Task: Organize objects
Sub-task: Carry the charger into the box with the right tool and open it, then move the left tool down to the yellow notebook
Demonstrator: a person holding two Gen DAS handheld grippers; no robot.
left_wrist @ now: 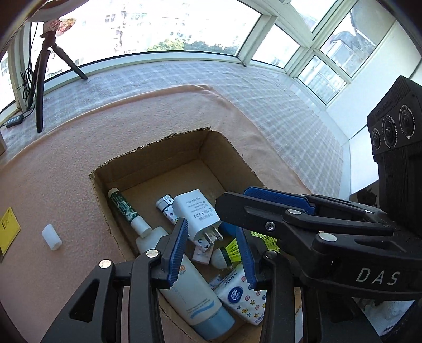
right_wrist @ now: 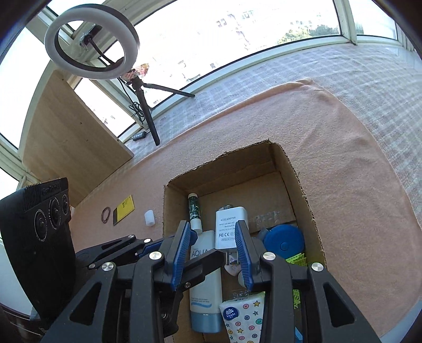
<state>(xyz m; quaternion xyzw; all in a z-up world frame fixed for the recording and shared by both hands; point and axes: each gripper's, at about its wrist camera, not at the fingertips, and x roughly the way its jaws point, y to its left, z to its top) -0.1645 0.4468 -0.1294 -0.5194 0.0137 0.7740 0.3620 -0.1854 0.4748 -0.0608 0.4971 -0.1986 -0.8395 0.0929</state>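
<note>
I'm working on a surface spread with a peach-pink cloth [right_wrist: 329,163], and beyond its edge lies a pale checked covering [right_wrist: 343,74] that runs up to the glass. A long band of windows [left_wrist: 163,23] in white frames curves along the far side — bright daylight pours through them, with pale apartment blocks and green treetops outside. At the corner more panes [left_wrist: 324,68] meet a plain white wall [left_wrist: 382,87]. A light wooden panel [right_wrist: 66,132] leans by the window on the other side. On the checked covering stands a ring light [right_wrist: 91,42] on a small black tripod [right_wrist: 147,110] — its cable [right_wrist: 135,108] trails down to a small black controller [right_wrist: 139,136].
</note>
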